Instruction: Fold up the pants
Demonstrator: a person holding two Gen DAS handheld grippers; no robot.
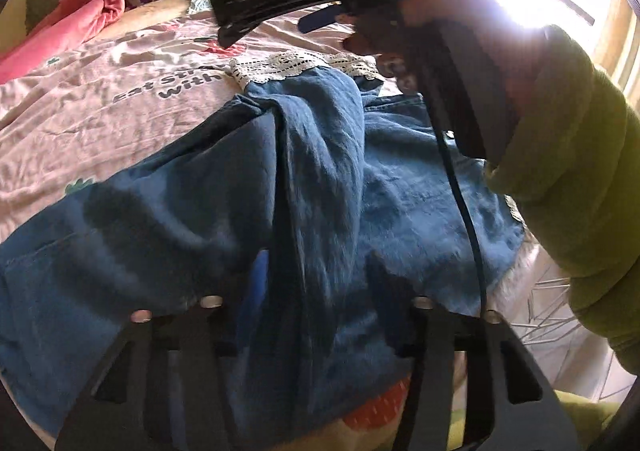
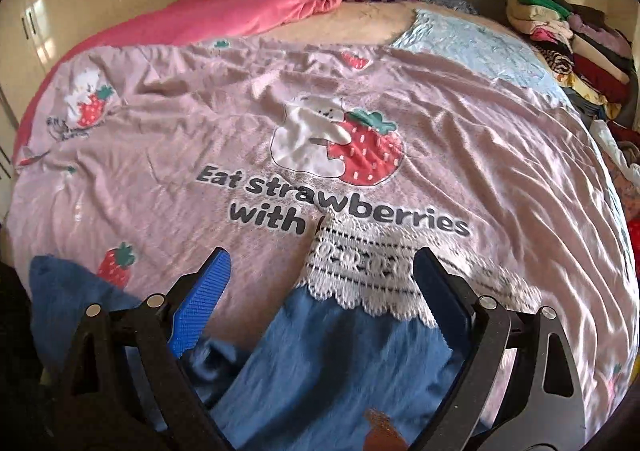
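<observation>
Pants (image 1: 320, 179) lie on the bed (image 2: 160, 139), mid-frame. My left gripper (image 1: 316, 283) has a raised fold between its fingers; I cannot tell if it pinches. My right gripper (image 2: 320, 291) gapes wide over the lace hem (image 2: 360, 271).

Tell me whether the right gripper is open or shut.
Open. In the right wrist view the right gripper has its blue-padded fingers standing wide apart over the lace hem of the blue pants, pressing on nothing.

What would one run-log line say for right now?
task: fold pants | pants: blue, rumpled on bedspread | left gripper: denim ridge between jaws, grip unclear | right gripper: open over lace hem
</observation>
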